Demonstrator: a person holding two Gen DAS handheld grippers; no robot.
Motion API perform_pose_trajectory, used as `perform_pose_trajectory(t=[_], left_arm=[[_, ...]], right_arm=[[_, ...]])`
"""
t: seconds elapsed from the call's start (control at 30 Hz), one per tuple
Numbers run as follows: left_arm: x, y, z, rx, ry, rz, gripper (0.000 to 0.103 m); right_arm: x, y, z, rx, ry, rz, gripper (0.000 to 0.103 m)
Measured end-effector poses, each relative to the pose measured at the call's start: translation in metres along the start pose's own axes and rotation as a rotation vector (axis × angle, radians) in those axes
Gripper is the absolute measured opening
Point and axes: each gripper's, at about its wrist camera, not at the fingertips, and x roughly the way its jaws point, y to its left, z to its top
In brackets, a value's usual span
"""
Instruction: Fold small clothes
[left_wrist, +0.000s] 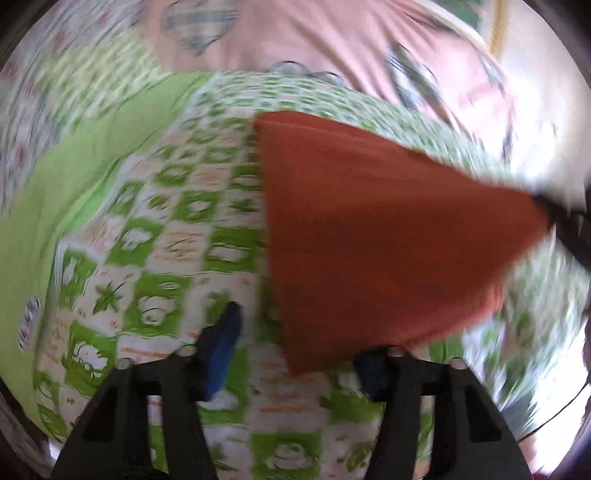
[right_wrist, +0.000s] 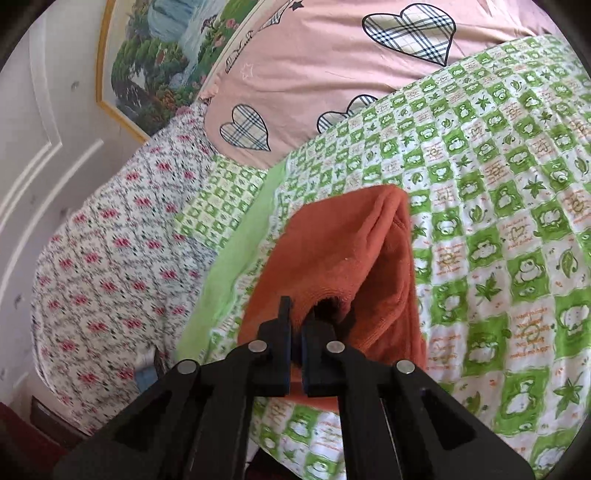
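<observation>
Orange cloth (right_wrist: 343, 258), folded over, lifted off green checked bedspread (right_wrist: 498, 221). Right claw (right_wrist: 295, 325) pinched tight on near corner, cloth draped ahead of it. Left claw (left_wrist: 295, 350) apart, gripping nothing; lower tip of cloth hanging just between its fingers, right blue pad half hidden behind. Pink heart-print sheet (right_wrist: 314, 66) beyond.

Green-checked bed cover (right_wrist: 498, 206) under orange cloth (right_wrist: 351, 258), apparently partly lifted

A green frog-print sheet (right_wrist: 498, 206) adjoins a pink heart-patterned cover (right_wrist: 325, 62), a floral quilt (right_wrist: 110, 251) and a framed landscape painting (right_wrist: 166, 55).
</observation>
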Motion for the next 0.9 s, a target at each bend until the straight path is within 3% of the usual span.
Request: perform_pose_trajectory(t=[0.07, 0.17, 0.27, 0.37, 0.5, 0.6, 0.73, 0.83, 0.9], left_arm=[[-0.003, 0.008, 0.001, -0.032, -0.005, 0.006, 0.03], [-0.01, -0.007, -0.006, 0.03, -0.022, 0.055, 0.012], [-0.009, -0.024, -0.016, 0.09, -0.026, 0.128, 0.008], [-0.002, -0.02, -0.021, 0.064, -0.001, 0.11, 0.008], [-0.003, -0.018, -0.024, 0.068, 0.005, 0.093, 0.009], [-0.007, -0.012, -0.021, 0.072, 0.031, 0.035, 0.011], [-0.035, -0.001, -0.02, 0.084, 0.042, -0.055, 0.012], [-0.062, -0.004, -0.013, 0.119, -0.016, -0.11, 0.012], [-0.072, -0.011, -0.002, 0.136, -0.069, -0.152, 0.013]], right_arm=[[0.001, -0.003, -0.006, -0.015, 0.016, -0.032, 0.005], [0.003, 0.001, -0.012, -0.098, 0.037, -0.125, 0.004], [0.02, -0.002, -0.027, -0.213, 0.102, -0.287, 0.004], [0.037, -0.028, -0.047, -0.206, 0.183, -0.362, 0.004], [0.036, -0.045, -0.054, -0.129, 0.184, -0.33, 0.004], [0.034, -0.049, -0.049, -0.086, 0.205, -0.305, 0.006], [0.008, -0.045, -0.037, -0.014, 0.177, -0.234, 0.017], [0.001, -0.037, -0.015, -0.012, 0.126, -0.199, 0.032], [0.012, -0.035, 0.004, -0.025, 0.105, -0.193, 0.036]])
